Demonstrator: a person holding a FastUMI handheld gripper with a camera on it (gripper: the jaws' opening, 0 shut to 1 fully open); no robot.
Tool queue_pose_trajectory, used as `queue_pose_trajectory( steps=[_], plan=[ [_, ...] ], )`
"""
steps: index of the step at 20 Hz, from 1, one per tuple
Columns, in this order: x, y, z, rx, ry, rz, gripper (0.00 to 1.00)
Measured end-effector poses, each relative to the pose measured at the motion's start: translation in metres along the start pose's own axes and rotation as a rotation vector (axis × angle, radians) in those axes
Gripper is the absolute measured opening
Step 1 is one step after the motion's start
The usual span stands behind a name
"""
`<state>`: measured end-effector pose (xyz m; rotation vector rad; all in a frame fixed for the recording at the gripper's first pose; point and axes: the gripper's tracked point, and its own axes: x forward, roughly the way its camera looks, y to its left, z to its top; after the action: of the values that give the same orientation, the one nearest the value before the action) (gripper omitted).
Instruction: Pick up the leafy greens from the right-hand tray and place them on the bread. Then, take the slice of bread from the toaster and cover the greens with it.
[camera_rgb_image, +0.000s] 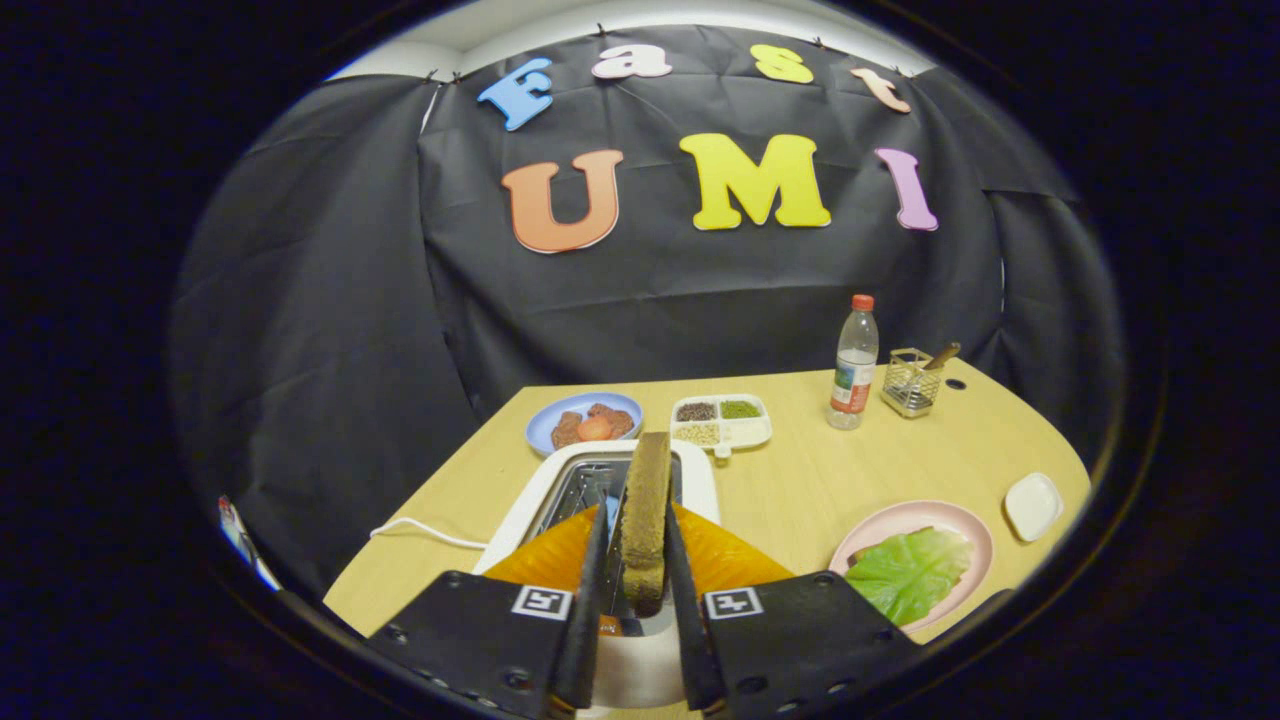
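A brown slice of bread (646, 510) stands on edge between my gripper's (635, 560) two fingers, which press on its flat sides. It is held above the white toaster (553, 482), over the slot with the metal rack. To the right of the fingers a pink plate (905, 520) carries a green leaf (908, 572); what lies under the leaf is hidden.
Beyond the toaster are a blue plate (583, 412) with brown and orange food and a white divided tray (722, 421) of grains. A plastic bottle (854, 366), a wire holder (910, 381) and a small white dish (1033, 505) stand further right. A white cable (420, 531) runs left of the toaster.
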<state>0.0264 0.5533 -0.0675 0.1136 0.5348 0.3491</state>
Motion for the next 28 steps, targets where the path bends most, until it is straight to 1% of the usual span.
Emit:
queue_pose_trajectory(
  steps=[1,2,4,5,7,11,14,17,20,23,25,28],
  plan=[
    [0.001,-0.002,-0.001,0.004,0.002,-0.004,0.29],
    [0.001,0.0,0.0,0.001,0.003,0.004,0.17],
    [-0.001,0.002,0.001,-0.026,-0.002,0.03,0.17],
    [-0.003,0.005,0.003,-0.03,-0.005,0.051,0.1],
    [-0.01,0.002,0.009,-0.031,-0.03,0.073,0.1],
    [-0.027,-0.002,0.035,-0.022,-0.106,0.111,0.1],
    [-0.05,-0.005,0.053,0.025,-0.133,0.167,0.1],
    [-0.073,-0.027,0.071,0.062,-0.192,0.188,0.1],
    [-0.086,-0.057,0.07,0.093,-0.206,0.205,0.1],
    [-0.09,-0.103,0.061,0.098,-0.239,0.187,0.1],
    [-0.086,-0.138,0.047,0.095,-0.249,0.144,0.1],
    [-0.075,-0.182,0.022,0.125,-0.219,0.083,0.1]
  ],
)
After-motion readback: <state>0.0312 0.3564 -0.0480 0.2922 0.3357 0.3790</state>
